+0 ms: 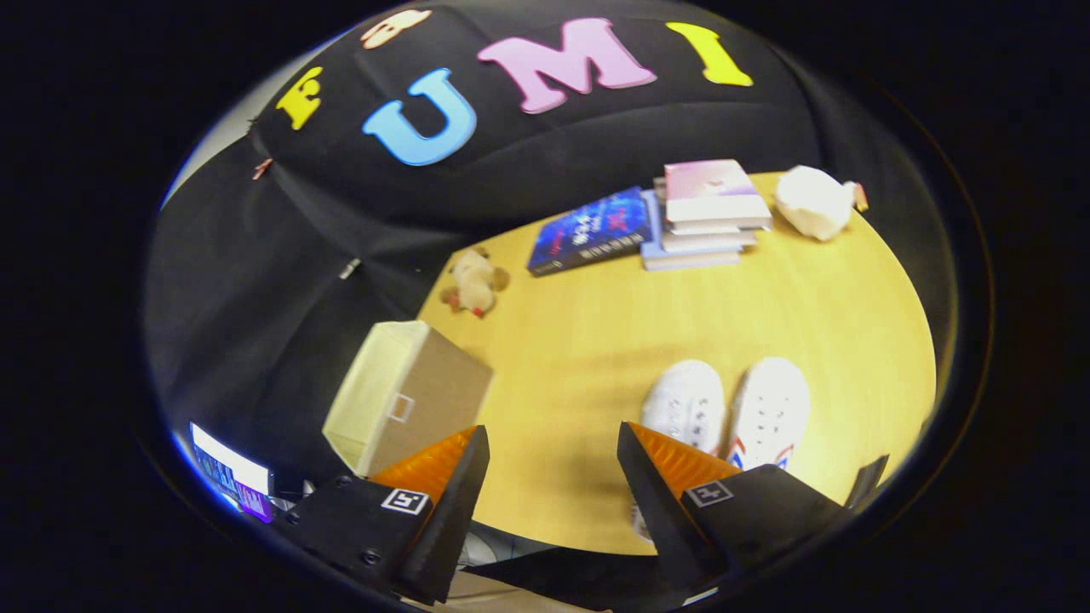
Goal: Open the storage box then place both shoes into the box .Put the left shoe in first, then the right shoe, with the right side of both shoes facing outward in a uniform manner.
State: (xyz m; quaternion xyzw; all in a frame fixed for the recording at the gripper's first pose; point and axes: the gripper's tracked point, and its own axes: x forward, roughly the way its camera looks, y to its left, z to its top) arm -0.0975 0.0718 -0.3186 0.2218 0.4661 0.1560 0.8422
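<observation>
table (596,340): wood top, books far back
gripper (553,460): fingers spread, empty
storage box (409,400): 10 o'clock of the fingers — go there first (square up on its front tab)
shoes (732,409): paired at 1 o'clock — leave them for now

Bright overhead light on the table (596,340), soft shadows, slight blur, strong fisheye bending at edges.

A pale wooden surface (596,340) stood against the booth's black cloth wall (281,255), evenly lit; a lit screen (230,477) glowed low beside it.
</observation>
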